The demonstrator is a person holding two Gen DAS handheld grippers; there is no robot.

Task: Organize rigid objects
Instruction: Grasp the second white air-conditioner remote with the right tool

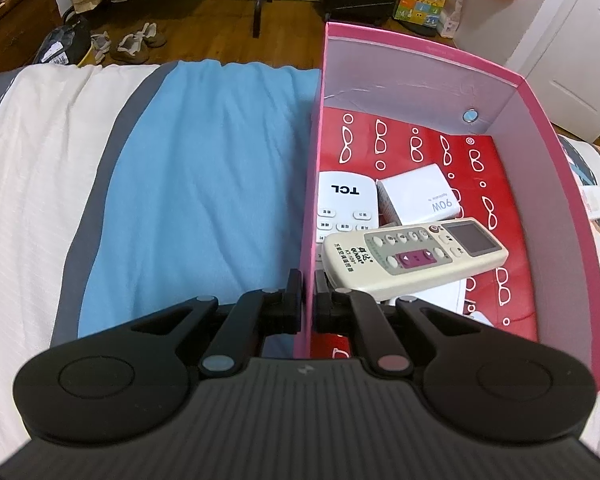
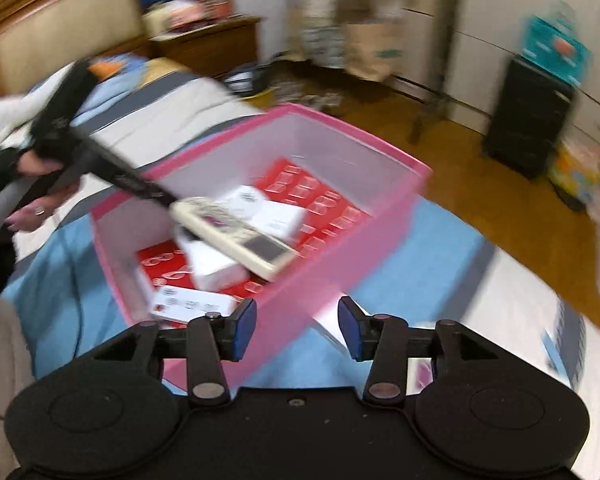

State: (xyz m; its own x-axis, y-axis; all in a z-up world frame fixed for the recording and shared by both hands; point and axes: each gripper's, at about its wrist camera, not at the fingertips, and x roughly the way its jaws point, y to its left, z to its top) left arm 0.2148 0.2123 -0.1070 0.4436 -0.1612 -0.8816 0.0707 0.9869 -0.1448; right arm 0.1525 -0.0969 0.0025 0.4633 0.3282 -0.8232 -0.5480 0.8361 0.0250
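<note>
Inside one pink box (image 1: 540,184), two remotes (image 1: 414,258), one charger (image 1: 418,196)

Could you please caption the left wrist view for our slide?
Left tool clamps the pink box's near wall; two remotes and a white charger lie inside.

Pink box (image 1: 540,208) on bed's blue blanket (image 1: 204,184).

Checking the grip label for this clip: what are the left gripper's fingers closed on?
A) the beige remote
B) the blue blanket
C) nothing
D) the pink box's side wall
D: in the left wrist view the left gripper pinches the pink box's side wall, one finger on each side.
</note>
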